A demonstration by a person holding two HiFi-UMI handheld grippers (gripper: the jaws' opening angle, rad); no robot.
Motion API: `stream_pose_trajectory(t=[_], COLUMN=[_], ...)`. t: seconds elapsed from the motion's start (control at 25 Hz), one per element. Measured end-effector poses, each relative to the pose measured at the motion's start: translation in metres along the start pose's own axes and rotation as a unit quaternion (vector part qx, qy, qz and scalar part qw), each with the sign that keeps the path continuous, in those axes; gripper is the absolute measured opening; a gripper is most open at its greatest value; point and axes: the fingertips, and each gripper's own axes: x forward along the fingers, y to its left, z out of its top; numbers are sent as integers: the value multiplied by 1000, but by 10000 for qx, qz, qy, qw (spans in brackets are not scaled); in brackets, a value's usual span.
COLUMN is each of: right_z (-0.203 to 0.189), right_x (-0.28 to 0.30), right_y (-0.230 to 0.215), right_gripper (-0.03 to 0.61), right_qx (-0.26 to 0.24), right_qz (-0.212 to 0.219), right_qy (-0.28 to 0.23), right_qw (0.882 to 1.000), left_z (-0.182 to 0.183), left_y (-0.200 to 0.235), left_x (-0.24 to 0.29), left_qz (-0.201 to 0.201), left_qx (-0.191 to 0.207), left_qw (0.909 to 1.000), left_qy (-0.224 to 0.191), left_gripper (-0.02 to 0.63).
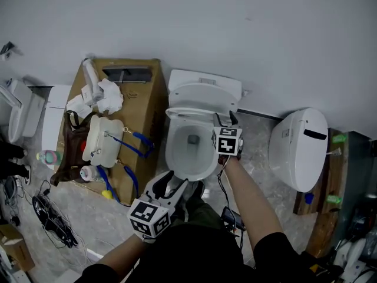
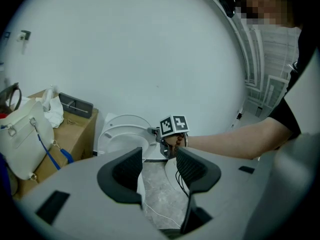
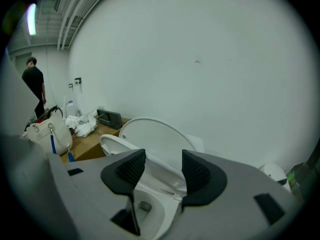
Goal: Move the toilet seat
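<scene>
The white toilet [image 1: 187, 152] stands against the wall with its bowl uncovered. Its seat and lid [image 1: 202, 95] are raised and lean back toward the tank. In the right gripper view the raised seat [image 3: 155, 134] is just beyond my jaws, with the bowl rim [image 3: 112, 145] to the left. My right gripper [image 1: 227, 120] is at the bowl's right rear edge, open, pads touching nothing. My left gripper [image 1: 169, 184] hangs open in front of the bowl with nothing between its jaws. The left gripper view shows the seat [image 2: 125, 134] and the right gripper's marker cube [image 2: 173, 124].
A cardboard box [image 1: 138, 96] left of the toilet carries a white bag [image 1: 103, 139] with blue straps and crumpled paper. A second toilet [image 1: 300, 149] stands to the right. Cables [image 1: 53, 220] lie on the floor at left. A person [image 3: 35, 81] stands far off.
</scene>
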Motion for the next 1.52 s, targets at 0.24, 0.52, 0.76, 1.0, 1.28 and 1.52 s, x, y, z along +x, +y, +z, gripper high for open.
stream_pose_trajectory(t=[0.24, 0.52, 0.76, 1.0, 1.28, 1.52], right_z=[14, 26, 33, 40, 46, 51], right_x=[15, 31, 40, 50, 62, 71], right_y=[-9, -16, -20, -25, -29, -32], right_gripper=[230, 230, 230, 230, 230, 230], right_qx=[-112, -198, -249, -320, -434, -437], right_qz=[22, 106, 141, 171, 161, 178], right_qy=[-23, -21, 16, -2, 35, 96], right_qw=[9999, 9997, 9996, 9993, 9989, 9988], left_z=[5, 11, 21, 23, 25, 31], left_y=[-1, 2, 0, 0, 4, 11], left_x=[8, 14, 19, 23, 22, 19], left_qz=[158, 370, 443, 501, 593, 694], left_qx=[-129, -238, -242, -267, -342, -423], left_qw=[9998, 9989, 9985, 9981, 9973, 9960], left_qy=[-49, -141, -219, -222, -268, -375], left_gripper=[221, 221, 221, 221, 221, 221])
